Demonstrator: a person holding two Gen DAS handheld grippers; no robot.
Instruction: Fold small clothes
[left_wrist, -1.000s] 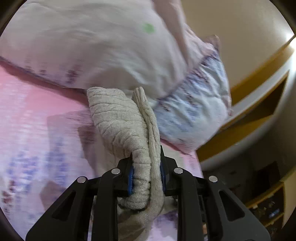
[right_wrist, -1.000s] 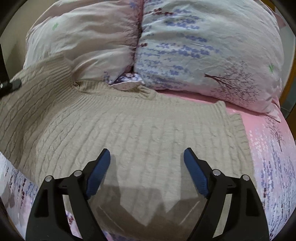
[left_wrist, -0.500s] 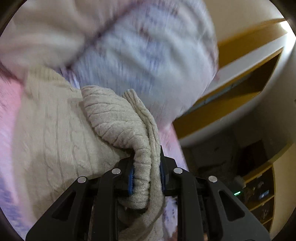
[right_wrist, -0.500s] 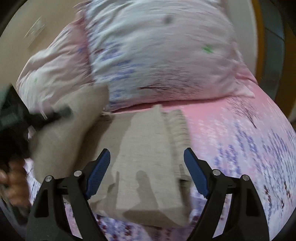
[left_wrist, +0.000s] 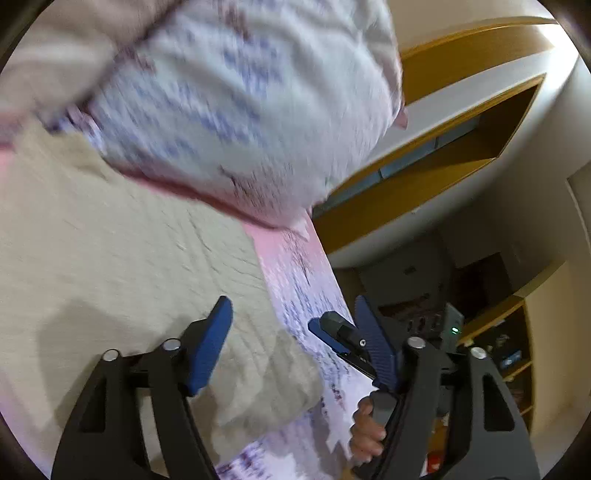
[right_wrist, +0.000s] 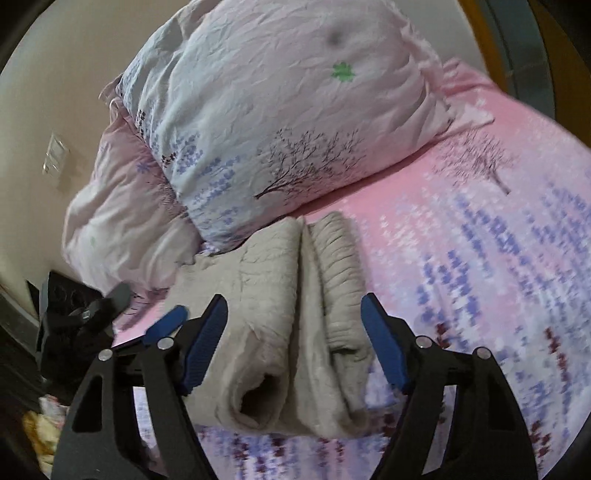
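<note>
The beige cable-knit sweater (right_wrist: 291, 314) lies folded on the pink floral bedsheet (right_wrist: 491, 258), filling the lower centre of the right wrist view; its two thick folds run side by side up the frame, with an open rolled end facing the camera at the bottom and its far edge pushed up against the blue-and-white pillow (right_wrist: 288, 122). The right gripper (right_wrist: 293, 339) hangs over the near half of the sweater with its jaws spread wide and nothing between them — one blue pad sits over the left fold, the other just past the sweater's right edge. To the right of that edge the sheet runs bare toward the right side of the frame, so there is open room there; on the left the sweater's edge lies close to the left gripper (right_wrist: 162, 321), seen low at the left with a pink strip of sheet between. In the blurred left wrist view the left gripper (left_wrist: 293, 332) is likewise wide open and empty, above the sweater's (left_wrist: 122, 273) right corner, which ends near the bed's edge at centre frame. Beyond that edge — lower right — the right gripper (left_wrist: 347, 339) and the hand (left_wrist: 365, 432) holding it appear, with wooden shelving (left_wrist: 443, 147) behind.
</note>
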